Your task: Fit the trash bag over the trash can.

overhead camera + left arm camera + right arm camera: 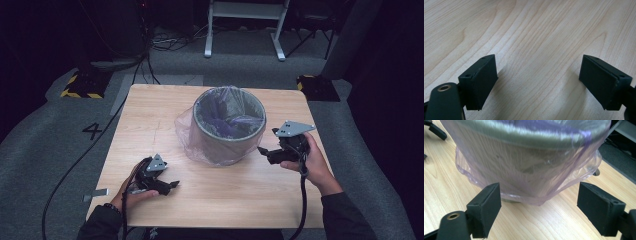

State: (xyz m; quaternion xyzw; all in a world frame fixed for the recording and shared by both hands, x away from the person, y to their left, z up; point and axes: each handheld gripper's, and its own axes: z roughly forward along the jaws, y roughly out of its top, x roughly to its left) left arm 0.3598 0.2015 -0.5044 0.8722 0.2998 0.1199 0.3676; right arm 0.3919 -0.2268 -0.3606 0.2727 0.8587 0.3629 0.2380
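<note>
Both spread wide, the right gripper (537,207) is facing the grey round bin's (529,170) purple plastic liner (564,182) while the left gripper (539,85) is hovering over bare near-left wooden tabletop (531,37).

The high view looks forward and down from above the person's side, taking in the whole bench (150,107) from well off. The left gripper view sits very close over bare wood. The right gripper view faces the bag-lined bin (529,162) at close range, which stands mid-frame in the high view.
</note>
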